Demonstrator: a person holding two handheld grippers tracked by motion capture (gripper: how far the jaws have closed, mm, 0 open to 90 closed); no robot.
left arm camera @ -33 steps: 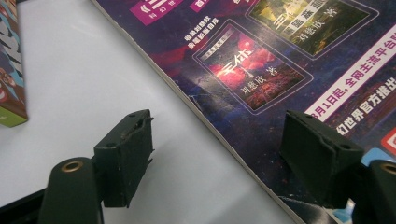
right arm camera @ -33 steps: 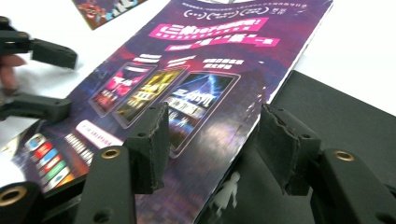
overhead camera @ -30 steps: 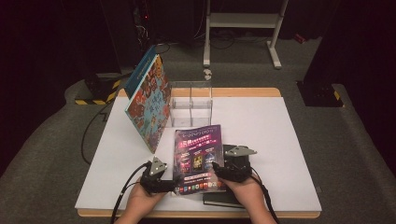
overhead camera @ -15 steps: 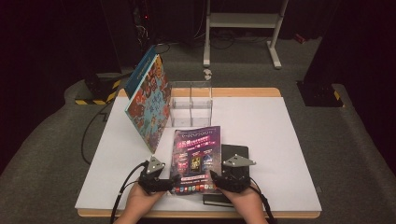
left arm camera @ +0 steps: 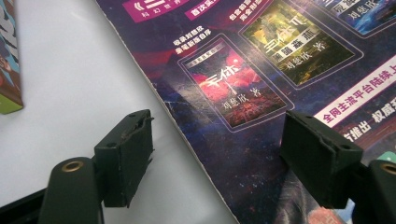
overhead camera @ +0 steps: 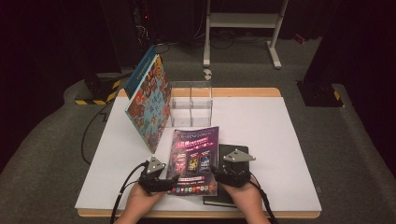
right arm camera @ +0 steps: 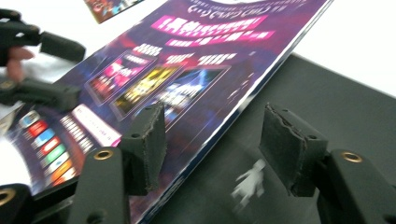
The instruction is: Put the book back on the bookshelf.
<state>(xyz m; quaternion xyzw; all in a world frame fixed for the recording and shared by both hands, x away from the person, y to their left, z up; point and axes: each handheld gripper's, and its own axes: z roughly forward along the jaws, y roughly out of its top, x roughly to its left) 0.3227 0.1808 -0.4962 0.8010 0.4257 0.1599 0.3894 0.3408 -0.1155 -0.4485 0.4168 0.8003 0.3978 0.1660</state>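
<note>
Your purple magazine [left arm camera: 261, 70] cover: small book picture reads 三体, 刘慈欣 著; yellow one beside it 三体 too, partly blurred; white band 全网主流平台陆续. Other print too blurred.

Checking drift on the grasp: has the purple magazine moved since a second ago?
Yes. The purple magazine has slid toward the table's near edge, farther from the clear acrylic box, which stayed put.

magazine [overhead camera: 194, 158] lower; both grippers released
</note>
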